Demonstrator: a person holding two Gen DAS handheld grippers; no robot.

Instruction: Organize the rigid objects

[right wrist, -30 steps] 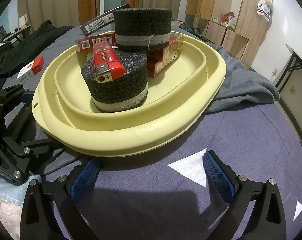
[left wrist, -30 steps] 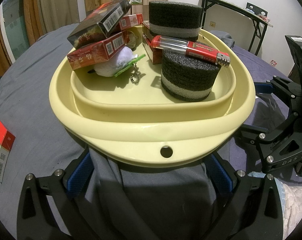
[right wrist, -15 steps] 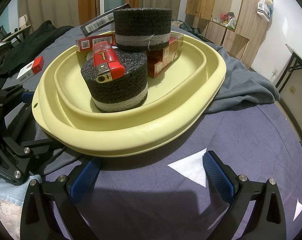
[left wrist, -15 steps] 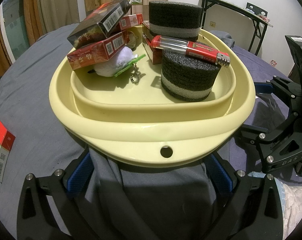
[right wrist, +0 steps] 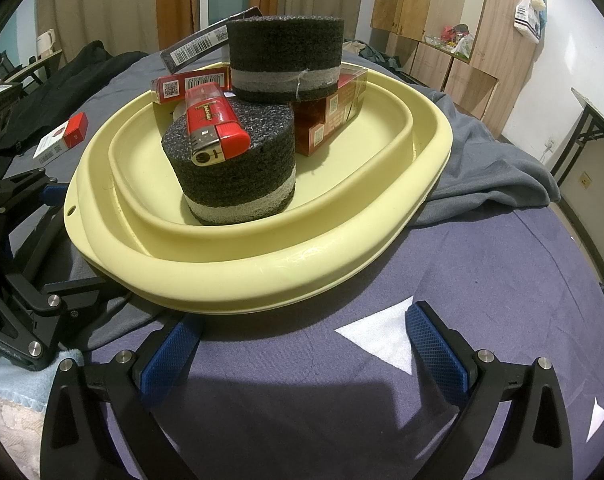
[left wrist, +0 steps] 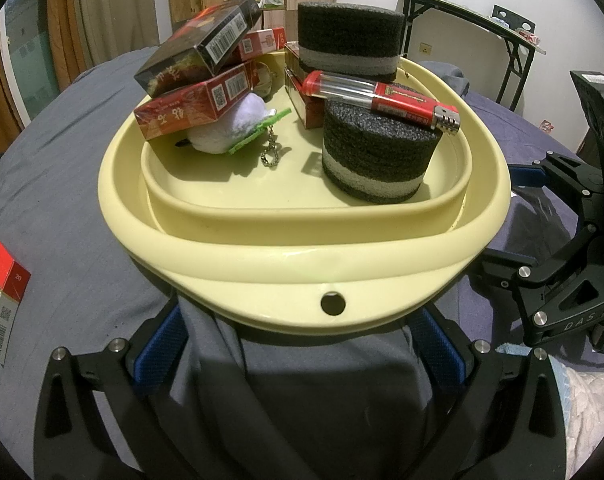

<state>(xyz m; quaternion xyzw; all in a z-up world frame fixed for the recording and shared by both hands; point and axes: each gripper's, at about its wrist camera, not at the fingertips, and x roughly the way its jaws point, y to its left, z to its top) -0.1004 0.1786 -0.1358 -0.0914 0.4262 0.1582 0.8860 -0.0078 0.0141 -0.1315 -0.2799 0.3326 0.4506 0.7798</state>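
Note:
A pale yellow basin point(left wrist: 262, 264) point(right wrist: 342, 256) rests on a grey cloth on the bed. It holds two black foam cylinders point(left wrist: 376, 160) point(right wrist: 238, 172), a red lighter point(left wrist: 398, 102) point(right wrist: 214, 128) lying on the near cylinder, several red and black boxes point(left wrist: 194, 104) point(right wrist: 330, 120) and a white plush keychain point(left wrist: 222, 128). My left gripper point(left wrist: 302, 356) is open and empty just below the basin's near rim. My right gripper point(right wrist: 302, 348) is open and empty in front of the rim on its side.
A red-and-white box point(left wrist: 2, 304) point(right wrist: 62, 140) lies loose on the bedcover left of the basin. The grey cloth point(right wrist: 486, 168) spreads out past the basin. A folding table point(left wrist: 462, 12) and wooden cabinets point(right wrist: 442, 20) stand behind.

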